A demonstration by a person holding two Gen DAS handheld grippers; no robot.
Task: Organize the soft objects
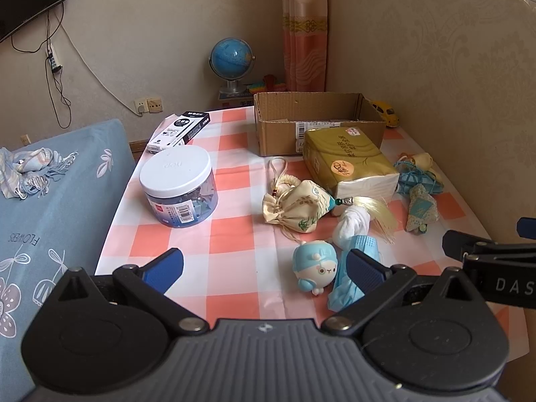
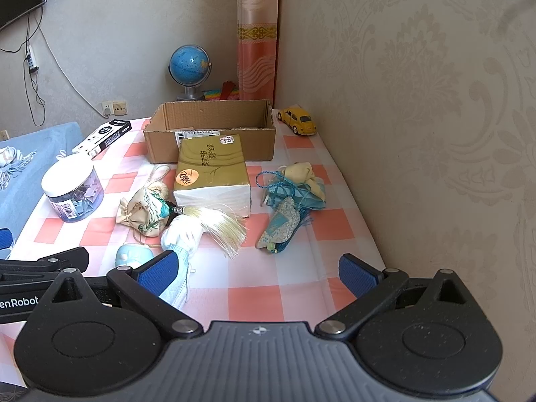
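Observation:
Soft things lie on the checked tablecloth (image 1: 231, 234): a cream drawstring pouch (image 1: 294, 209) with a pale tassel (image 1: 378, 214), a white rolled cloth (image 1: 351, 226), a blue face mask (image 1: 348, 281), a blue plush toy (image 1: 315, 266), a tissue pack (image 1: 351, 157) and blue sachets (image 1: 420, 204). An open cardboard box (image 1: 315, 120) stands behind. My left gripper (image 1: 264, 268) is open and empty, just before the toy and mask. My right gripper (image 2: 258, 268) is open and empty; its left finger overlaps the mask (image 2: 177, 278). Pouch (image 2: 144, 211), sachets (image 2: 284, 217) and box (image 2: 211, 134) lie ahead.
A jar with a white lid (image 1: 179, 191) and a black-and-white pen box (image 1: 179, 130) stand at the left. A yellow toy car (image 2: 298, 120) sits by the wall at the back right. A globe (image 1: 231, 63) stands behind the table. A blue bed (image 1: 50, 207) borders the left edge.

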